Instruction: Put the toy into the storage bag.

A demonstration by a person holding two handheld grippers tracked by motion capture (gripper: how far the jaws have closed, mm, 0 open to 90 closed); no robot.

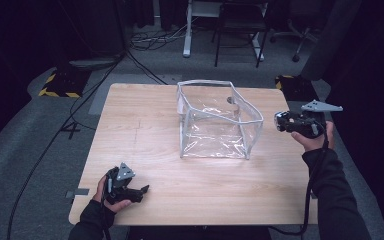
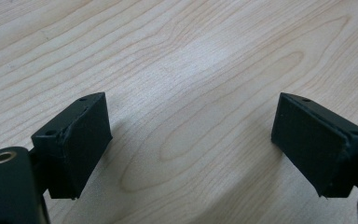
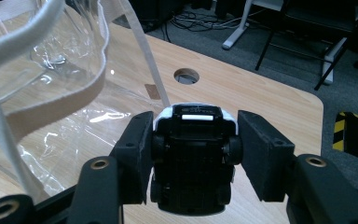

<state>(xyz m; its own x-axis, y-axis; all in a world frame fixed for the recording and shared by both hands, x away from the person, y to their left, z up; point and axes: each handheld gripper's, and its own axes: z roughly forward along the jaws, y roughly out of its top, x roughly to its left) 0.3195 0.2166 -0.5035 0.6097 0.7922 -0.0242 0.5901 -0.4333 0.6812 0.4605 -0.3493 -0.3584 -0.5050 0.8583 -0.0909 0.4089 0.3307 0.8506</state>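
A light wooden table (image 1: 145,130) carries a clear plastic bag (image 1: 214,125) with white trim, standing open near the middle, toward the far edge. The right gripper (image 3: 192,154) is held above the table's right edge, just beside the bag's right wall, and pinches a small toy car (image 3: 193,158), black underneath with a white body, seen from its underside with the wheels against the pads. The high view puts the car (image 1: 283,121) pointing toward the bag. The left gripper (image 2: 191,140) rests low at the near left corner of the table, jaws spread wide with nothing between them and only bare wood below; the high view shows it (image 1: 130,192) well apart from the bag. In my judgement the car is light, rigid and smooth-sided, so a hold across its flanks as now appears secure, though the wheels could let it roll or twist in the pads. The bag looks thin, soft and liable to collapse or slide if nudged; its white rim band (image 3: 51,98) is the stiffest part and the sensible place to take hold. A cable hole (image 3: 186,75) lies in the table beyond the car.
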